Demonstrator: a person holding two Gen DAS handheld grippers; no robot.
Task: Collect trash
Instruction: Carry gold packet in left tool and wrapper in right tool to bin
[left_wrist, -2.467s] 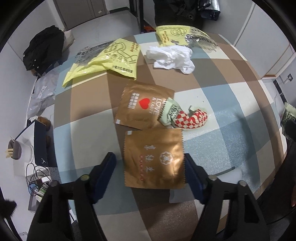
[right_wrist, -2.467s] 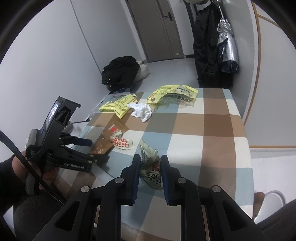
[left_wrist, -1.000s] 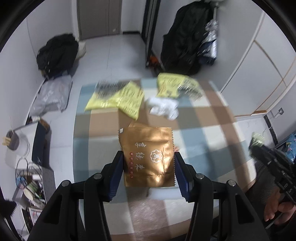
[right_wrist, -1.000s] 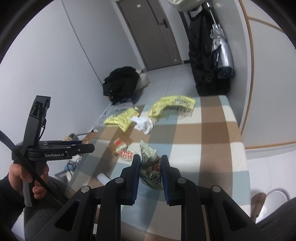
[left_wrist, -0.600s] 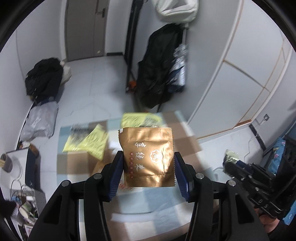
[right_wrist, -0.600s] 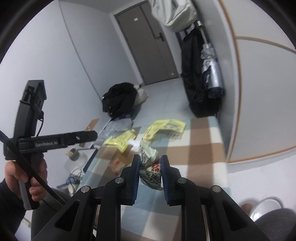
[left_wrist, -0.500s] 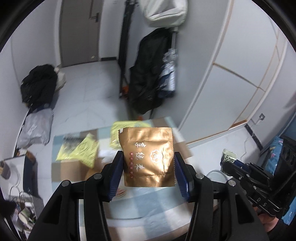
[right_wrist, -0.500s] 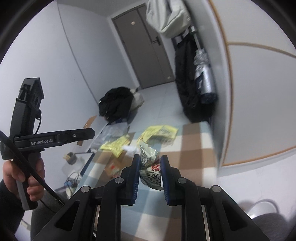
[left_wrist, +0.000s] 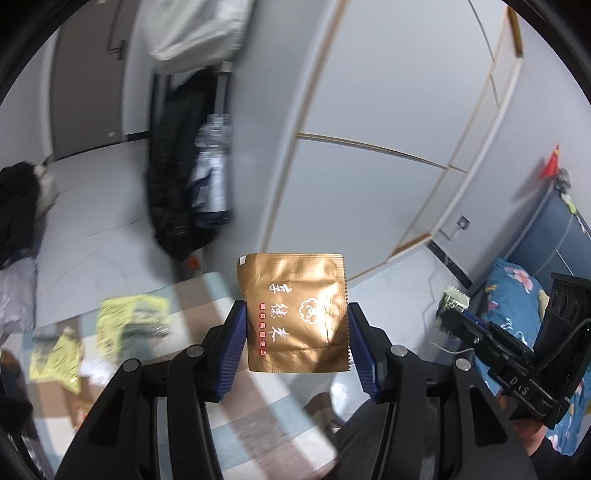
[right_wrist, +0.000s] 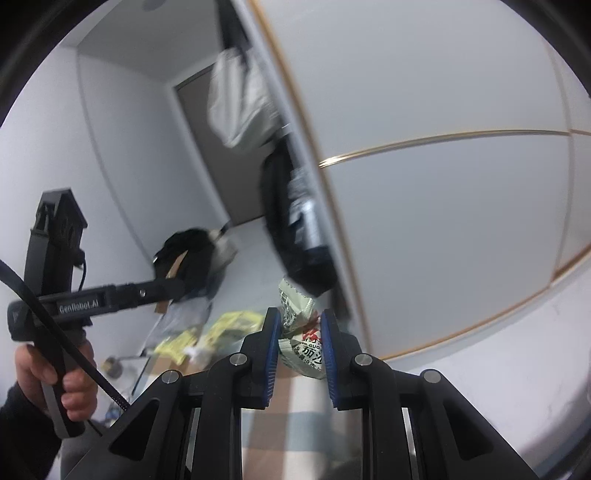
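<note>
Left gripper (left_wrist: 295, 341) clamped on gold foil sachet (left_wrist: 293, 312), held in air above checkered table (left_wrist: 236, 398). Right gripper (right_wrist: 298, 349) clamped on crumpled green-white wrapper (right_wrist: 297, 325). Yellow wrappers (left_wrist: 129, 319) lie on table behind, blurred. Dark coats (left_wrist: 184, 177) hang by wardrobe (left_wrist: 388, 110).

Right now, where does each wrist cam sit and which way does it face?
Left wrist: on the left gripper, looking along its fingers at the flat gold foil sachet they clamp; checked table below, right gripper at right.
Right wrist: on the right gripper, facing the crumpled pale-green printed wrapper it pinches; left hand at left.
Shared: yellow packets, hanging black coat.
</note>
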